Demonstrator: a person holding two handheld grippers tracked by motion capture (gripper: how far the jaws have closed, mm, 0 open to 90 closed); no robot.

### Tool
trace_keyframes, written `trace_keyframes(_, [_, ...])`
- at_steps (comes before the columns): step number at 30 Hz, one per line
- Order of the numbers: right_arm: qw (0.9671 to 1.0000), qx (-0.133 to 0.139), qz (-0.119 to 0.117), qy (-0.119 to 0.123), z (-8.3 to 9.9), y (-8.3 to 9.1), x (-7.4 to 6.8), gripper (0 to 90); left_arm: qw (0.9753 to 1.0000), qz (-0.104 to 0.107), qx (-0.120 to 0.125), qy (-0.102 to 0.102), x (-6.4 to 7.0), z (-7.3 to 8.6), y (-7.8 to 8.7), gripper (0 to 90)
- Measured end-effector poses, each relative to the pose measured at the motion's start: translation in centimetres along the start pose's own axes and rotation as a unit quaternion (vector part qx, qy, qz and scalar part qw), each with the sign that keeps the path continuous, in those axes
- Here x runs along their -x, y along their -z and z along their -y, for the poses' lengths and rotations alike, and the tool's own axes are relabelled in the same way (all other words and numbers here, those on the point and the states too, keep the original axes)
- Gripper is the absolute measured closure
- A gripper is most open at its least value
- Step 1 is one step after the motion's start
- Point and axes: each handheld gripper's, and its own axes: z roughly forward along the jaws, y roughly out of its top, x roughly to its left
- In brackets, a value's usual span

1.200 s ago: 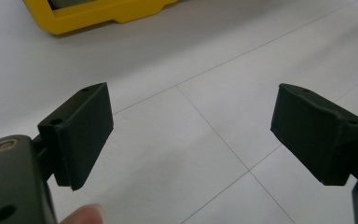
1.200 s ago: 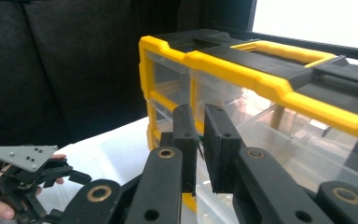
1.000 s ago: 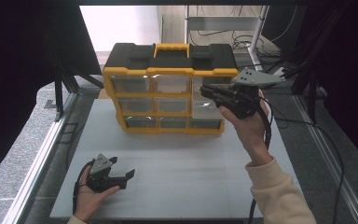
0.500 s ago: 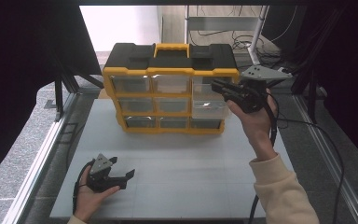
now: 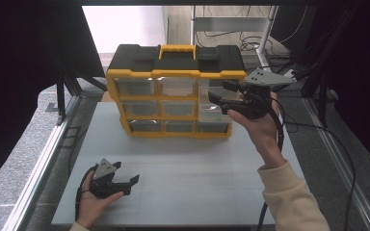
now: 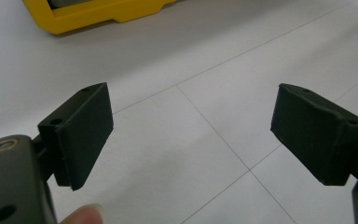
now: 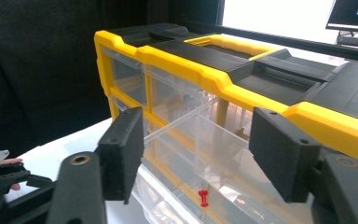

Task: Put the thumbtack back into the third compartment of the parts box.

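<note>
Drawers on the right of the yellow organizer (image 5: 176,91) stand pulled out, clear plastic, at centre frame in the high view. My right gripper (image 5: 224,91) hovers at the top one (image 7: 200,135), jaws spread, pinching nothing. Risk — a skewed push could jam the drawer, or tip the cabinet backward. A red pin (image 7: 203,197) lies in the drawer below. Left gripper (image 5: 123,179) rests lower left, spread, empty — too far to brace.

Bright table, black surrounds.
I get even overhead light on the white table (image 5: 188,168) (soft shadows only), a blown-out backdrop, and soft, slightly blurred jaws up close.
</note>
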Motion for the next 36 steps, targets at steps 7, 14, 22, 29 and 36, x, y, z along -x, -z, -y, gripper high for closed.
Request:
trace_keyframes(7, [0.9998, 0.01, -0.015, 0.002, 0.3, 0.6, -0.4, 32.6, 1.0, -0.001, 0.0, -0.001, 0.0, 0.0, 0.0, 13.5])
trace_keyframes(14, [0.9996, 0.013, -0.026, 0.004, 1.0, 1.6, -0.9, 32.6, 1.0, -0.002, 0.002, 0.002, -0.1, 0.1, 0.2, 13.5])
trace_keyframes(22, [0.9994, 0.011, -0.032, 0.005, 2.1, 3.2, -1.6, 32.6, 1.0, 0.001, 0.002, -0.002, 0.1, 0.0, 0.0, 13.5])
trace_keyframes(29, [0.9992, 0.004, -0.04, 0.004, 4.6, 5.2, -2.6, 32.4, 1.0, 0.003, 0.002, -0.001, 0.1, -0.1, -0.1, 13.5])
trace_keyframes(36, [0.999, -0.025, -0.036, -0.008, 8.1, 6.2, -2.8, 31.7, 1.0, 0.003, 0.003, 0.0, 0.1, -0.2, -0.1, 13.5])
